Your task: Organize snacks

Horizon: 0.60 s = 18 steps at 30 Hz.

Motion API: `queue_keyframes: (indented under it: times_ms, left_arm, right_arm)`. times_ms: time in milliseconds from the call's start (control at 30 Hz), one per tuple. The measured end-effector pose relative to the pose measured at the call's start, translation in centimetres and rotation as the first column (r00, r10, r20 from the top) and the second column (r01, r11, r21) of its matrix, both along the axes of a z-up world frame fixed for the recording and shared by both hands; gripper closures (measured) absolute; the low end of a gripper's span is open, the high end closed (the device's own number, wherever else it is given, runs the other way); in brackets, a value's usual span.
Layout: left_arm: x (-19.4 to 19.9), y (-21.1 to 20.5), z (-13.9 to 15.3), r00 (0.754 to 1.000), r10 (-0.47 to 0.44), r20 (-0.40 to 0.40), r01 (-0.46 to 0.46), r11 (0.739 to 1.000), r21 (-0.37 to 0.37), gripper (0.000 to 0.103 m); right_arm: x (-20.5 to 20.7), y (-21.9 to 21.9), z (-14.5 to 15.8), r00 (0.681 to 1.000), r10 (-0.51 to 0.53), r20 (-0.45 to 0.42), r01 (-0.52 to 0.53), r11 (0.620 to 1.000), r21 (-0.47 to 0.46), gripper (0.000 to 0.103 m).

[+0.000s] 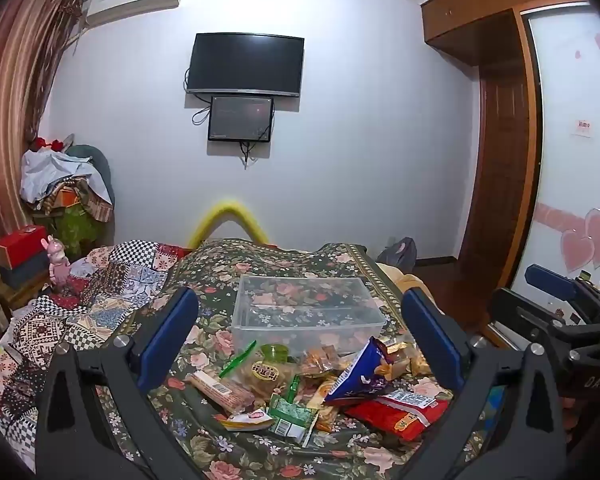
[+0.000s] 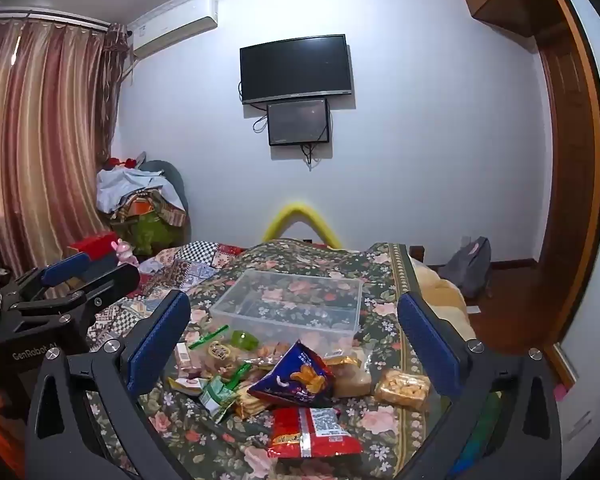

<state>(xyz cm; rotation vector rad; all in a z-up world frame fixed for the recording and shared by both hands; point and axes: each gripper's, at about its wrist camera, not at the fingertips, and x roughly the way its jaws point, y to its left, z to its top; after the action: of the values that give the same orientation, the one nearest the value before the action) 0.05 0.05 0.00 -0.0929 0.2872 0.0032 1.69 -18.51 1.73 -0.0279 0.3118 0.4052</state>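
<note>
A pile of snacks lies on the floral bed cover [image 1: 260,452]: a blue chip bag [image 1: 360,376] [image 2: 300,380], a red packet [image 1: 400,412] [image 2: 312,432], a green sachet [image 1: 292,420] [image 2: 218,394], a wafer bar [image 1: 220,392], and a clear pack of biscuits [image 2: 402,390]. Behind the pile stands an empty clear plastic box [image 1: 308,312] [image 2: 288,304]. My left gripper [image 1: 300,340] is open and empty, held above the pile. My right gripper [image 2: 294,340] is open and empty, also above the pile. Each gripper shows at the edge of the other's view.
A patchwork quilt [image 1: 100,292] lies left of the cover. A pink toy [image 1: 58,264] and red box [image 1: 20,244] sit at the bed's left. A grey backpack [image 2: 470,264] is on the floor at right, by the wooden wardrobe [image 1: 500,184].
</note>
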Motion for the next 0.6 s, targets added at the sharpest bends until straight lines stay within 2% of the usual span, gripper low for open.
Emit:
queue_keyframes:
  times_ms: [100,600]
  left_arm:
    - [0.1,0.5,0.2,1.000,-0.004,0.008,0.004,1.000,-0.016,0.000]
    - [-0.8,-1.0,0.2,0.999,0.000,0.052,-0.003,0.998,0.058,0.000]
  right_arm:
    - [0.0,0.0,0.0,1.000,-0.003,0.004,0.003,1.000,0.001,0.000]
    - [-0.3,-0.1,0.3,1.000,-0.018,0.020,0.018,1.000,0.005,0.000]
